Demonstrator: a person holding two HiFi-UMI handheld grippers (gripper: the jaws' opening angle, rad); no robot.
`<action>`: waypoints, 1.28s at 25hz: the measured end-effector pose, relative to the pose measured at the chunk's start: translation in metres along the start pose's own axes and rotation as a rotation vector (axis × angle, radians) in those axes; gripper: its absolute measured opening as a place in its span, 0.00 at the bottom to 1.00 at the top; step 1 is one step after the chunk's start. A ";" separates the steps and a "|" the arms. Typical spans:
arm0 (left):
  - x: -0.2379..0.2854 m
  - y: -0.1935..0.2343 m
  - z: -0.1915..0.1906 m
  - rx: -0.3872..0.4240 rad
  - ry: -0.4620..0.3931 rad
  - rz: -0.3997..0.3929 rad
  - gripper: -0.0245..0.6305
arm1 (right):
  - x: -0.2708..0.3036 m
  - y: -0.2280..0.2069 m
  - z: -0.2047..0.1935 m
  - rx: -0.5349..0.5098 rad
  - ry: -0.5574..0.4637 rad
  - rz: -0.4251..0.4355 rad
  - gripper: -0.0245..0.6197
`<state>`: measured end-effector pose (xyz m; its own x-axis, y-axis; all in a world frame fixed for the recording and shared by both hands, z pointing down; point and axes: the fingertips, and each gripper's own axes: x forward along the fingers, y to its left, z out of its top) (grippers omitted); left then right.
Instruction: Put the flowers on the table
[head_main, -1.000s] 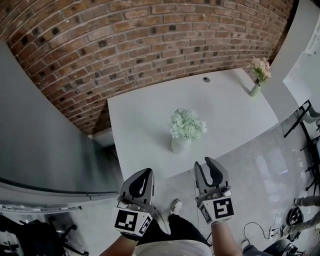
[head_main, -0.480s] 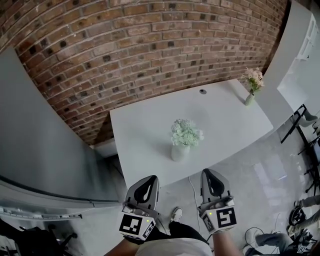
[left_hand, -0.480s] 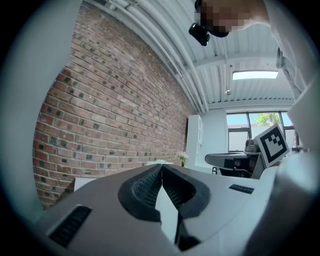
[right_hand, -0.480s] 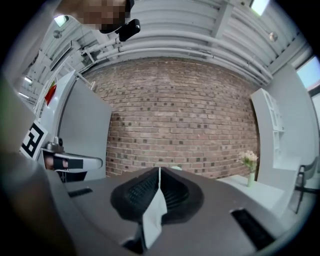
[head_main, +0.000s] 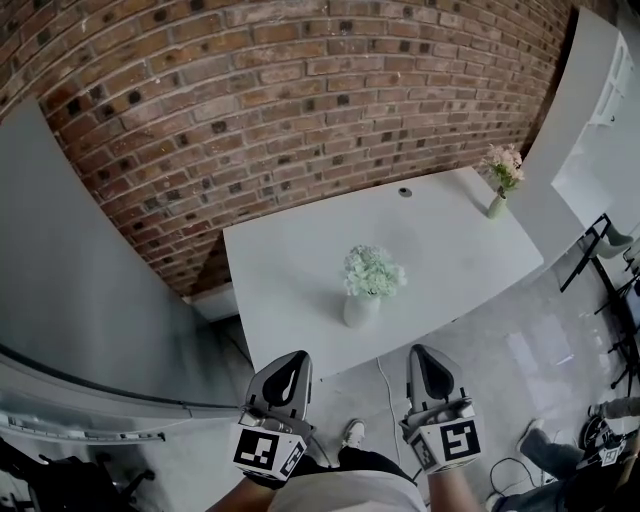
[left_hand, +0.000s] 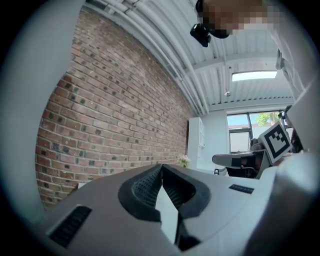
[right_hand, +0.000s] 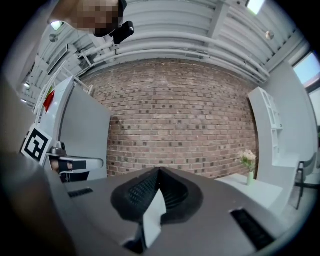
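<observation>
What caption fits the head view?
White-flower vase and pink-flower vase stand on the white table; left gripper and right gripper both shut and empty.

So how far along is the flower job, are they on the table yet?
Done, it seems: the white bouquet stands in its vase in the middle of the table, and some pink flowers stand at the far corner. In hand: nothing. The left claw is shut and empty; the right claw has just been closing on nothing. Both are held short of the table. I see nothing left to place.
</observation>
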<state>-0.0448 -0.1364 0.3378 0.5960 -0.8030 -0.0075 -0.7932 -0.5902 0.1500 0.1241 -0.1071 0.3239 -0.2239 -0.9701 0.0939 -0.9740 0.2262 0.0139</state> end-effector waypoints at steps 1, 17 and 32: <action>0.000 -0.001 0.002 0.001 -0.005 0.000 0.05 | 0.000 0.000 0.001 -0.001 -0.003 0.002 0.06; -0.003 -0.006 0.013 0.008 -0.034 0.021 0.05 | -0.001 0.004 0.019 0.003 -0.036 0.044 0.06; 0.001 -0.008 0.011 0.013 -0.031 0.021 0.05 | 0.000 -0.001 0.021 -0.002 -0.044 0.043 0.06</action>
<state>-0.0396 -0.1337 0.3260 0.5751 -0.8173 -0.0352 -0.8073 -0.5739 0.1371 0.1243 -0.1092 0.3030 -0.2669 -0.9624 0.0508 -0.9634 0.2678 0.0127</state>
